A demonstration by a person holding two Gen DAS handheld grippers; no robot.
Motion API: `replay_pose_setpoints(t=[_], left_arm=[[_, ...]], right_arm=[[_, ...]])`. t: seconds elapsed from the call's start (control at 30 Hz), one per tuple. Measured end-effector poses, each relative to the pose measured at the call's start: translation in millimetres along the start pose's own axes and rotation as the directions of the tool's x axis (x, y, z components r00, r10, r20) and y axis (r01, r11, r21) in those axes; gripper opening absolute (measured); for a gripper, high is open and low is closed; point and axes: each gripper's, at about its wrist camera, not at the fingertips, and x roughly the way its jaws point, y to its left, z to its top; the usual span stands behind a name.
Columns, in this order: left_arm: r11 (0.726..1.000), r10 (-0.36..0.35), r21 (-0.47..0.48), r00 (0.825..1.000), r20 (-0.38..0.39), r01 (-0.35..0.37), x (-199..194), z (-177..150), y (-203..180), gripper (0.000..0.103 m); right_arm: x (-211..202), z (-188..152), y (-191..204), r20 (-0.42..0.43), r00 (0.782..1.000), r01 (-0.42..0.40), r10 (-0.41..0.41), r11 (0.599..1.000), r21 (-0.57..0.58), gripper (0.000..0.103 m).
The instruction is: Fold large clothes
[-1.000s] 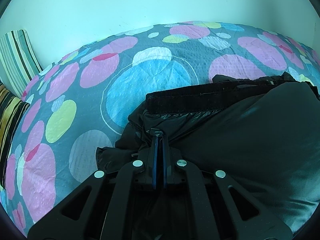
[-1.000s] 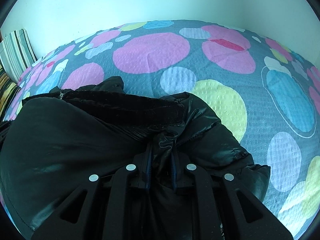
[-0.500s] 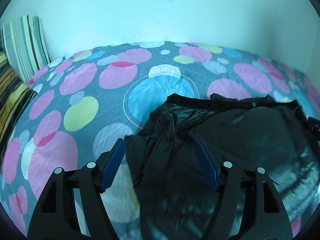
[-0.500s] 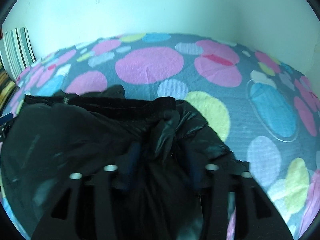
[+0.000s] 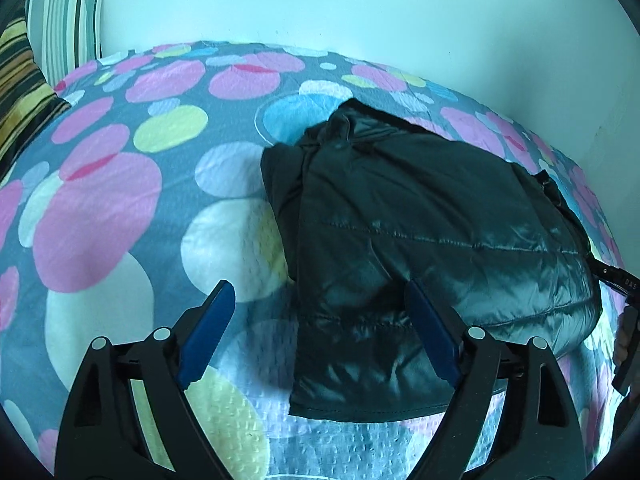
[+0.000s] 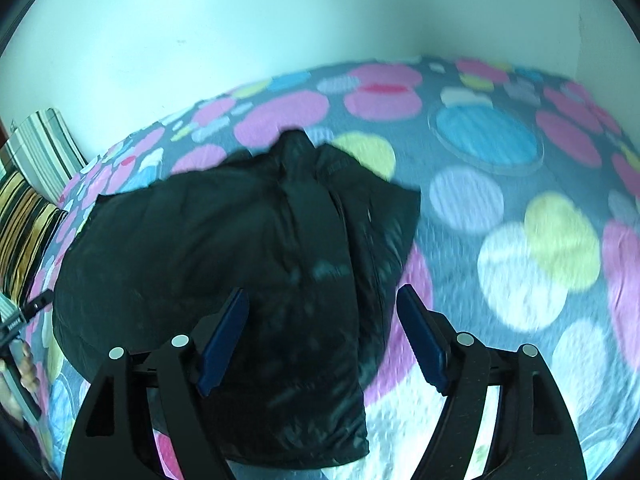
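A black quilted puffer jacket [image 5: 420, 232] lies folded into a compact bundle on the bed. It also shows in the right wrist view [image 6: 248, 264]. My left gripper [image 5: 320, 300] is open and empty, raised above the jacket's left near edge. My right gripper [image 6: 322, 304] is open and empty, raised above the jacket's right near part. Nothing is between either pair of blue pads. The right gripper's tip shows at the far right edge of the left wrist view [image 5: 616, 280].
The bed has a grey cover with pink, blue, yellow and white circles [image 5: 120, 200]. Striped pillows [image 5: 48, 40] lie at the far left, also in the right wrist view [image 6: 32, 184]. A pale wall [image 6: 280, 20] runs behind the bed.
Both grippers were shut on the jacket's fabric a second ago. They opened, let it go, and pulled back and up. The jacket now rests folded on the bed.
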Motion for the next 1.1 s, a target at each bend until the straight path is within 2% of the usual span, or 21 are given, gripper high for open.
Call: replay_pose_setpoints(t=[0.2, 0.3, 0.37, 0.43, 0.47, 0.5, 0.53, 0.6, 0.63, 0.7, 0.77, 0.9, 1.1], left_arm=[[0.995, -0.09, -0.046, 0.995, -0.034, 0.088, 15, -5, 3, 0.092], [0.984, -0.147, -0.108, 0.987, -0.066, 0.14, 27, -9, 7, 0.093], [0.968, -0.201, -0.17, 0.976, -0.082, 0.186, 35, -12, 12, 0.092], [0.957, -0.235, -0.198, 0.968, -0.086, 0.214, 39, -14, 12, 0.086], [0.952, -0.257, -0.196, 0.963, -0.085, 0.237, 39, -14, 11, 0.075], [0.951, -0.26, -0.196, 0.962, -0.084, 0.24, 38, -13, 9, 0.071], [0.952, -0.258, -0.19, 0.963, -0.081, 0.239, 37, -13, 7, 0.068], [0.957, -0.253, -0.167, 0.965, -0.072, 0.238, 35, -12, 3, 0.055], [0.961, -0.246, -0.149, 0.967, -0.067, 0.234, 32, -11, 0, 0.053], [0.965, -0.241, -0.12, 0.969, -0.053, 0.233, 27, -9, -5, 0.039], [0.971, -0.229, -0.077, 0.973, -0.037, 0.225, 17, -7, -13, 0.031], [0.976, -0.214, -0.035, 0.977, -0.02, 0.213, 5, -7, -19, 0.022], [0.98, -0.198, -0.006, 0.98, 0.022, 0.198, -26, -10, -17, 0.019]], right_arm=[[16, -6, -11, -0.034, 0.998, -0.056, 0.059, 0.996, 0.076, 0.081], [26, -13, -18, -0.056, 0.992, -0.101, 0.109, 0.986, 0.133, 0.081], [33, -18, -23, -0.061, 0.985, -0.146, 0.16, 0.971, 0.189, 0.082], [34, -21, -23, -0.052, 0.985, -0.152, 0.164, 0.97, 0.188, 0.082], [33, -22, -22, -0.05, 0.985, -0.152, 0.163, 0.972, 0.181, 0.081], [33, -22, -19, -0.049, 0.985, -0.153, 0.164, 0.973, 0.172, 0.076], [34, -23, -18, -0.05, 0.984, -0.16, 0.171, 0.972, 0.171, 0.072], [34, -24, -18, -0.047, 0.981, -0.177, 0.189, 0.965, 0.192, 0.065], [35, -25, -18, -0.043, 0.98, -0.182, 0.194, 0.963, 0.198, 0.063], [33, -26, -18, -0.031, 0.98, -0.186, 0.196, 0.962, 0.201, 0.055], [31, -27, -16, -0.017, 0.98, -0.189, 0.196, 0.961, 0.2, 0.048], [21, -27, -9, 0.019, 0.984, -0.179, 0.179, 0.969, 0.167, 0.036], [8, -29, -2, 0.049, 0.981, -0.194, 0.189, 0.969, 0.153, 0.031]])
